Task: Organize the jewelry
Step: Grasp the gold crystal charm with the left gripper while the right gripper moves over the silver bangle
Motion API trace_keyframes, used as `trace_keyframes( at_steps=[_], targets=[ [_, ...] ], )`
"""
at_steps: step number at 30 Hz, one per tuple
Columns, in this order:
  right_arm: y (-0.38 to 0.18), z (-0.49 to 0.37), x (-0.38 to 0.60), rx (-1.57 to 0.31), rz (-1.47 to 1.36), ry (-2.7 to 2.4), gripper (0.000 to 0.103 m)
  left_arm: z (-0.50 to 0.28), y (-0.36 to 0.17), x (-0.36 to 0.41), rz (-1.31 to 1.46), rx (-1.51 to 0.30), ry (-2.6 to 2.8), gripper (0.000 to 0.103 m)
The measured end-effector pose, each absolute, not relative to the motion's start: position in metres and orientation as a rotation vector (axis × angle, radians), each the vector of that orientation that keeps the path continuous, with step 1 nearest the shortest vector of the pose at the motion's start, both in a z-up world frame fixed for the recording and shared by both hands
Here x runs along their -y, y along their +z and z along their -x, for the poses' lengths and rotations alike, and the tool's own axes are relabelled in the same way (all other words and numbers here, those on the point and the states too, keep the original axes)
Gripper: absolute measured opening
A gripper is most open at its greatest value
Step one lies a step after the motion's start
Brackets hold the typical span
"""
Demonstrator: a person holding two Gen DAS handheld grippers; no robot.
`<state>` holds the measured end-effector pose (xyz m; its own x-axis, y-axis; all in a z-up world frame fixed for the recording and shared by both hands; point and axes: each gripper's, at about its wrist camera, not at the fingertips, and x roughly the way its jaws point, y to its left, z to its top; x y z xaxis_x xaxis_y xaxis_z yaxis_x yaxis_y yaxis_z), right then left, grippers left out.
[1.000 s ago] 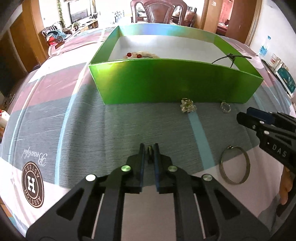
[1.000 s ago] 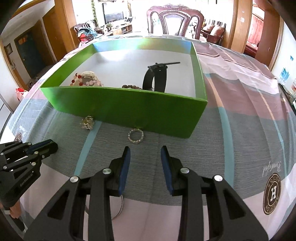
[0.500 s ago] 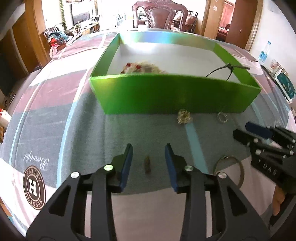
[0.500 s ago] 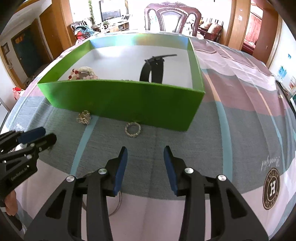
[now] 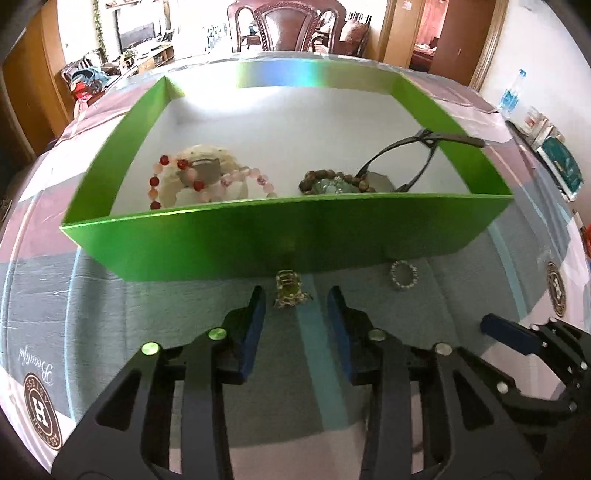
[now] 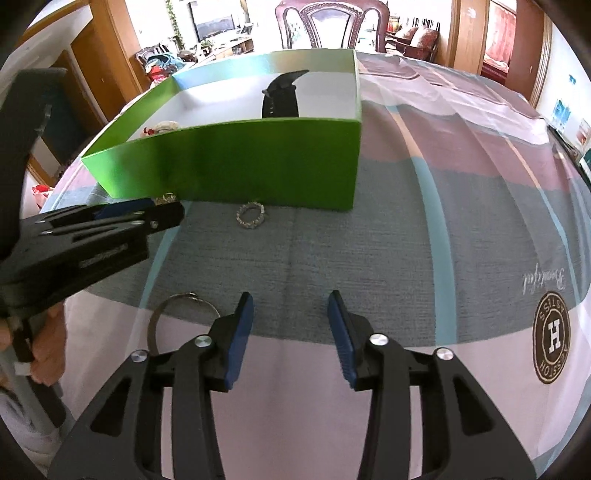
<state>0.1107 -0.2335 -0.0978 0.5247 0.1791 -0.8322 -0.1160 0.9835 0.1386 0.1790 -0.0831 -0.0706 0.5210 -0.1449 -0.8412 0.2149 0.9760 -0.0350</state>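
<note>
Three pieces of jewelry are seen on the cloth-covered counter outside the box: one small gold-toned ornament, one beaded ring and one plain metal bangle. The ornament and the beaded ring lie just beside the near wall of one green box, apart from each other; the bangle lies nearer the camera in the right wrist view, partly hidden by the left finger of the right gripper. Inside the box, one red-and-pink bead bracelet is laid over a pale round item, one brown bead bracelet lies to its right, and one black strap stands arched near the right wall. The left gripper is positioned over the gold-toned ornament, its jaws spread wide, with the ornament lying between the fingertips and no contact visible; nothing is grasped. The right gripper is positioned above bare cloth, well short of the beaded ring, its jaws likewise spread wide and holding nothing. One wooden chair is seen beyond the far edge of the counter.
</note>
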Motion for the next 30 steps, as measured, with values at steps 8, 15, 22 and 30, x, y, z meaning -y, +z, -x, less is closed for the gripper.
trace_keyframes(
  at_steps=[8, 15, 22, 30],
  targets=[
    [-0.090, -0.103, 0.229, -1.005, -0.090, 0.236, 0.044, -0.164, -0.073, 0.066, -0.050, -1.014, -0.211, 0.022],
    [-0.087, -0.083, 0.193, -1.034, 0.002, 0.350, 0.050, -0.117, -0.061, 0.048, -0.071, -0.979, -0.208, 0.022],
    [-0.097, -0.080, 0.165, -1.024, 0.128, 0.315, 0.061, -0.090, -0.065, 0.040, -0.109, -0.979, -0.196, 0.022],
    [-0.102, -0.082, 0.164, -1.011, 0.142, 0.292, 0.057, -0.082, -0.068, 0.032, -0.084, -0.985, -0.204, 0.021]
  ],
)
